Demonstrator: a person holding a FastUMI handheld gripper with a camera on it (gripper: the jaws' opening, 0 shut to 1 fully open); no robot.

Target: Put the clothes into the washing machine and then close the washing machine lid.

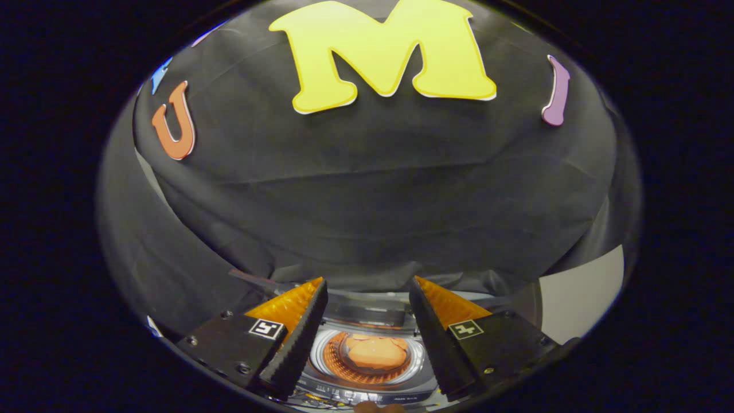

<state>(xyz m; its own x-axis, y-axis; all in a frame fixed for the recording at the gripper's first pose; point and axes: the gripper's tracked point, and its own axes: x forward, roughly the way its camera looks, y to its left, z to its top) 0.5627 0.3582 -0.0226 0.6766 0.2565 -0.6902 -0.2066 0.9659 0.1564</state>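
Clothes (pixel 375 351) are lying bunched inside the washing machine (pixel 367 390) drum, showing below and between the two fingers. The gripper (pixel 367 295) is hovering above with fingers spread apart, gripping nothing. Beyond them, the booth wall (pixel 367 189) is hanging.

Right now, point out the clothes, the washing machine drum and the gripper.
clothes (pixel 375 351), gripper view, middle of the bundle in the drum.
washing machine drum (pixel 335 361), gripper view, ribbed inner wall.
gripper (pixel 367 289), gripper view, open gap midway between the fingers' tips.
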